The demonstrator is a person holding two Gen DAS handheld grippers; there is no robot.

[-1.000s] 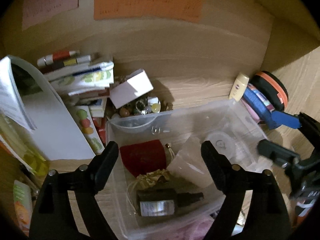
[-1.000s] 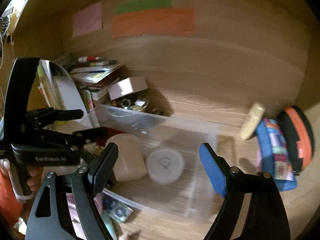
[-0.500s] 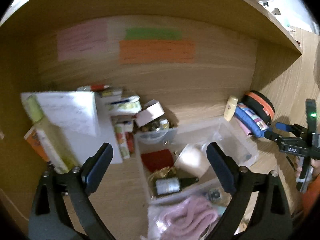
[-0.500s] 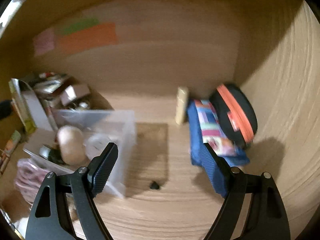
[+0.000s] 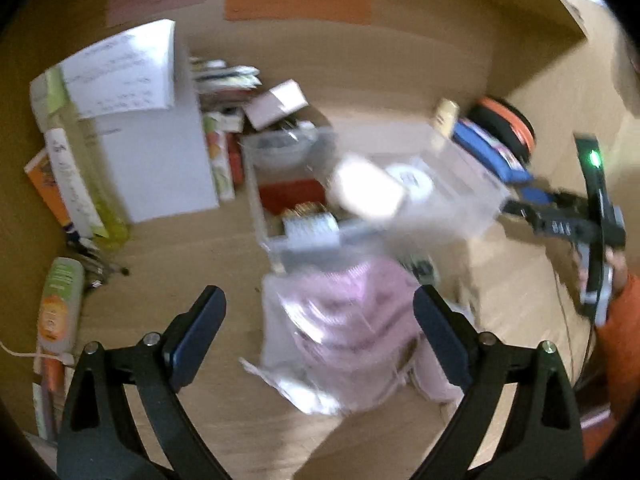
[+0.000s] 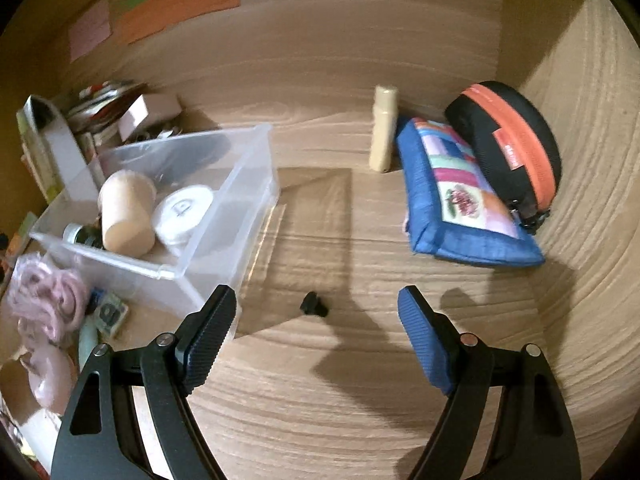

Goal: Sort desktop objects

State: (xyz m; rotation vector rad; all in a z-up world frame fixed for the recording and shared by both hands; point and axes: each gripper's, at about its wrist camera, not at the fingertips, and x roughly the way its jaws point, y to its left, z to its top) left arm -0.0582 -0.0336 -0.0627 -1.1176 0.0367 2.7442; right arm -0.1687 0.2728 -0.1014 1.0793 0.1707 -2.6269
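Note:
A clear plastic bin (image 6: 248,184) sits on the wooden desk and holds a beige cup (image 6: 126,212), a white round lid (image 6: 182,212) and a dark bottle (image 6: 80,236). The bin also shows, blurred, in the left wrist view (image 5: 460,184). A bag of pink yarn (image 5: 352,320) lies in front of the bin, between the fingers of my open, empty left gripper (image 5: 320,336). My right gripper (image 6: 318,332) is open and empty above bare desk, just behind a small black piece (image 6: 314,305). The right gripper also shows in the left wrist view (image 5: 568,216).
A blue patchwork pouch (image 6: 460,196), a black and orange case (image 6: 512,140) and a cream tube (image 6: 384,132) stand at the back right. Books, papers and a small box (image 5: 276,102) pile at the back left. A green and orange tube (image 5: 58,304) lies at the left.
My left gripper has pulled back and now hovers over the pink yarn bag. My right gripper has swung right, away from the bin, toward the open desk and the pouch.

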